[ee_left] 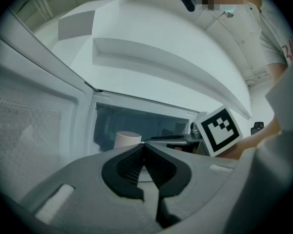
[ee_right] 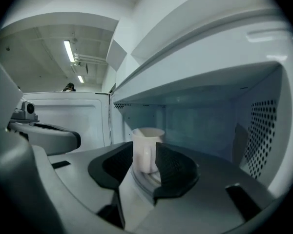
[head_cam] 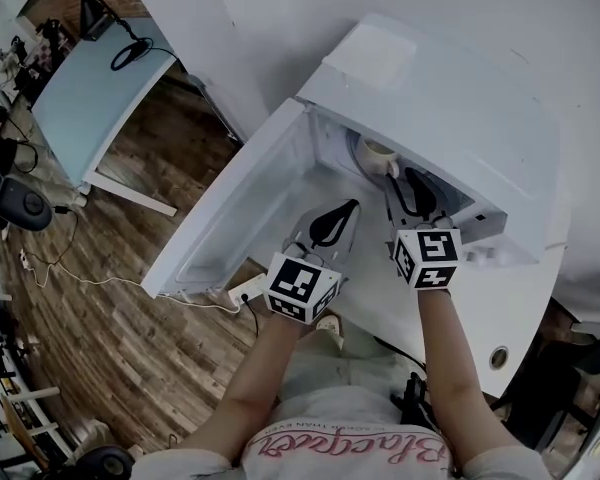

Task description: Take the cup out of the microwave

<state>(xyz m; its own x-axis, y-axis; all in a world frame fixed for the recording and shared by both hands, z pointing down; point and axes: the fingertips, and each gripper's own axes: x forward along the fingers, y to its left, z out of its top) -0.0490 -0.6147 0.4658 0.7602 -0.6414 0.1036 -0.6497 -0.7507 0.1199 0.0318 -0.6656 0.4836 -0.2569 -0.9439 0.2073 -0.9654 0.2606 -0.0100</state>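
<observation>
A white microwave [head_cam: 460,108] stands with its door [head_cam: 235,203] swung open to the left. Inside, a cream cup [head_cam: 377,154] sits upright on the glass turntable [ee_right: 145,180], handle toward me. My right gripper [head_cam: 412,178] is at the mouth of the cavity, open, and in the right gripper view the cup [ee_right: 147,136] shows through the gap of the right gripper [ee_right: 144,146], a little beyond the pads and not touched. My left gripper [head_cam: 348,210] hovers lower left of it over the open door, shut on nothing. The left gripper view shows the cup [ee_left: 128,139] past the left gripper [ee_left: 144,146].
The microwave rests on a white counter [head_cam: 500,308]. The door's inner wall [ee_right: 68,116] stands close on the left of the right gripper. On the wooden floor lie a power strip [head_cam: 246,289] and a cable; a pale blue table [head_cam: 90,93] stands far left.
</observation>
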